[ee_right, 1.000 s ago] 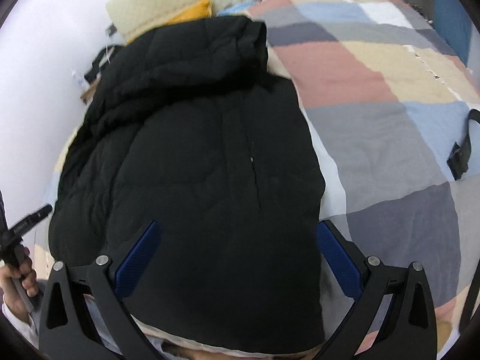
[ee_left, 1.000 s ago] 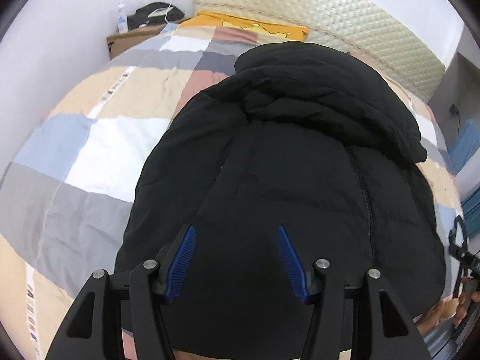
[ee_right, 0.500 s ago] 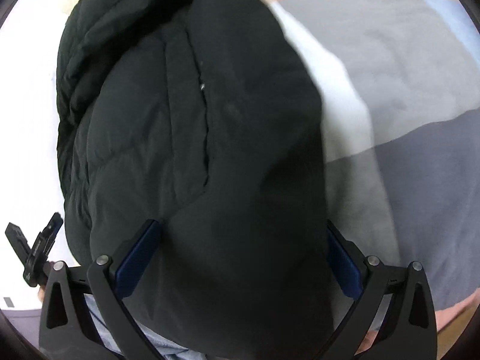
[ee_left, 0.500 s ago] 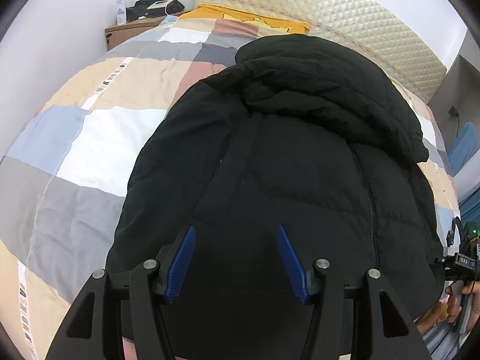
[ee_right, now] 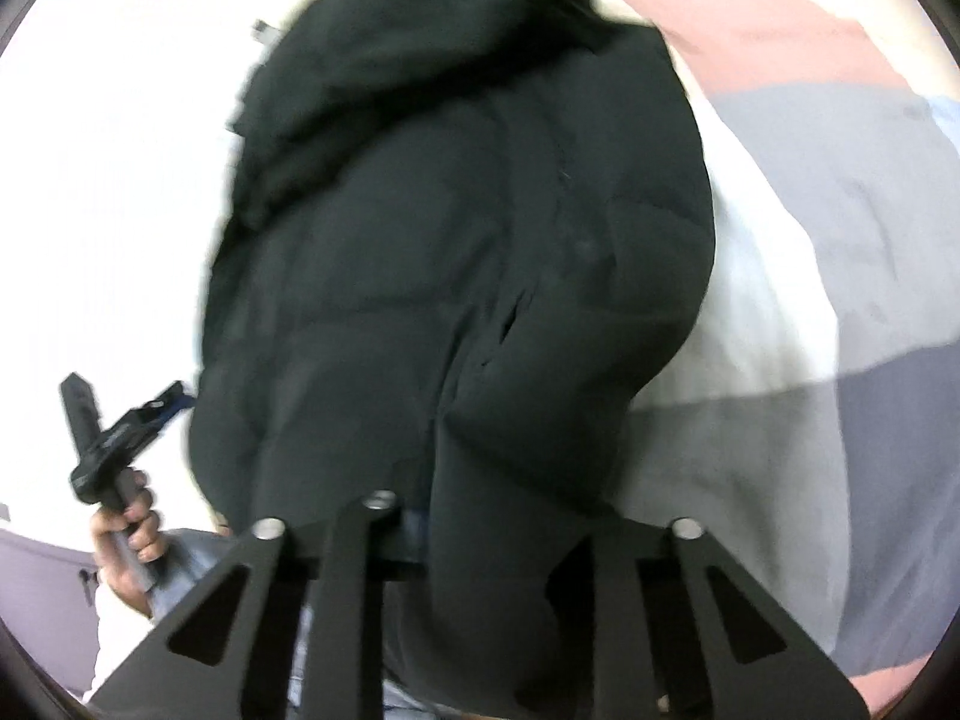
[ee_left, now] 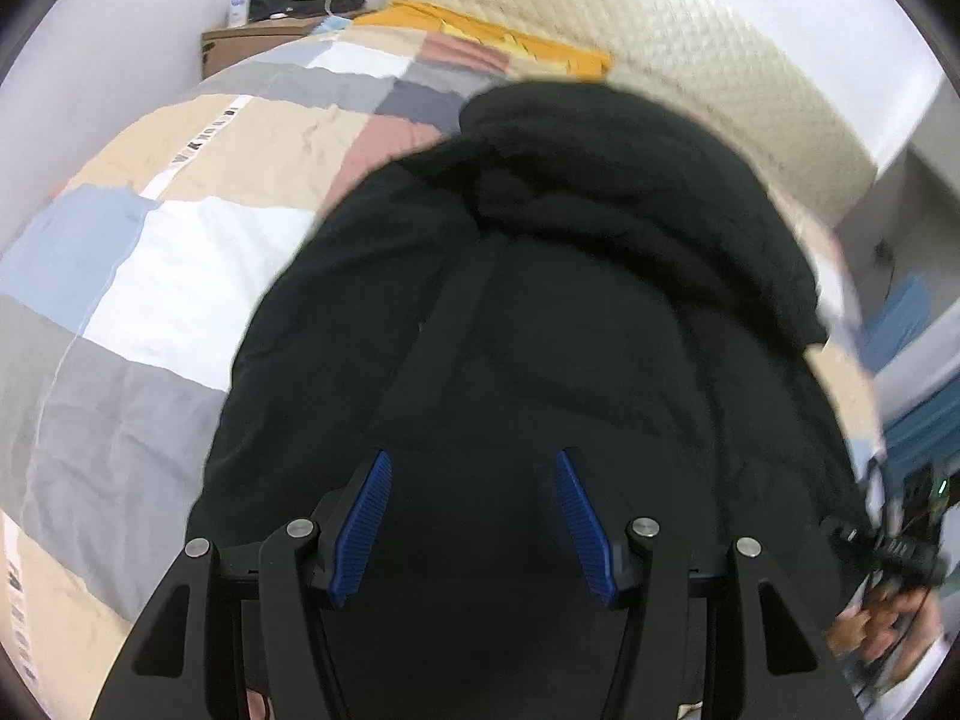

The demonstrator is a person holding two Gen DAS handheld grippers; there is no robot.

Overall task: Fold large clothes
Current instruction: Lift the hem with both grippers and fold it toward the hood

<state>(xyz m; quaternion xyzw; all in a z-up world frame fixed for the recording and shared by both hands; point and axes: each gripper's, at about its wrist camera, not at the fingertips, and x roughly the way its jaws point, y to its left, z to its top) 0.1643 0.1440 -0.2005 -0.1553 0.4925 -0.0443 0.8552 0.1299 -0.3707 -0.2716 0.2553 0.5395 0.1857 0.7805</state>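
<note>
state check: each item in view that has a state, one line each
black puffer jacket: lying on the bed, zipped, hem bunched up at the right gripper
right gripper: jaws closing, jacket hem fabric pinched between them
left gripper: jaws apart over the jacket, pads not seen pressing on it
patchwork bedspread: spread out, lightly wrinkled
yellow pillow: lying flat at the headboard
</note>
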